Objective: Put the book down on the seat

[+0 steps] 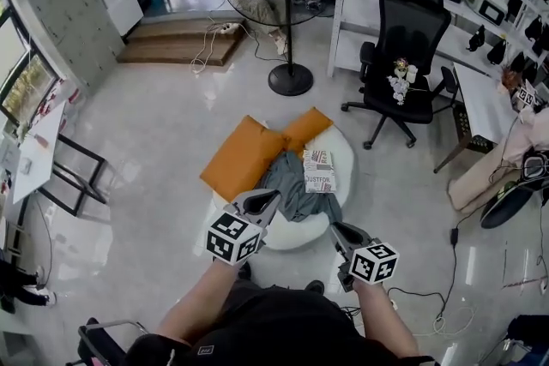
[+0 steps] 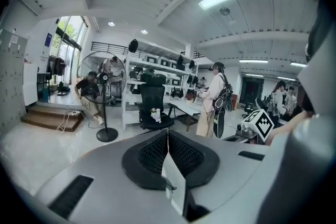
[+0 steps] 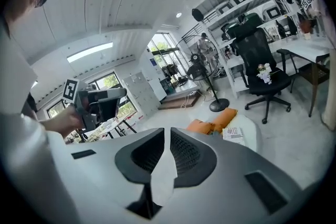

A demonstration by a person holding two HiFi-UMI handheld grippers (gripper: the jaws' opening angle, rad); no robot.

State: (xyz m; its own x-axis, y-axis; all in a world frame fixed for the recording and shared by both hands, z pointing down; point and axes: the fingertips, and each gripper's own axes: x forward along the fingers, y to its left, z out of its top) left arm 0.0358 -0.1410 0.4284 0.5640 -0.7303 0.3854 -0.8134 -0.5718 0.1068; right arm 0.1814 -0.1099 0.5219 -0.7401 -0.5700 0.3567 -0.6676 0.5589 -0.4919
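Observation:
The book (image 1: pixel 319 171) lies flat on the round white seat (image 1: pixel 292 237), next to a grey cloth (image 1: pixel 287 184) and two orange cushions (image 1: pixel 244 154). Both grippers hover at the seat's near edge, clear of the book. My left gripper (image 1: pixel 262 203) is shut and empty; in the left gripper view its jaws (image 2: pixel 168 134) meet in a line. My right gripper (image 1: pixel 337 229) has its jaws drawn together with nothing between them (image 3: pixel 168 132). The right gripper view shows the book (image 3: pixel 233 134) and seat (image 3: pixel 251 131) ahead.
A standing fan (image 1: pixel 290 77) and a black office chair (image 1: pixel 403 56) stand beyond the seat. A person sits behind the fan, another stands by the shelves (image 2: pixel 212 97). A desk (image 1: pixel 485 103) and floor cables (image 1: pixel 446 304) are on the right, a low table (image 1: pixel 39 154) on the left.

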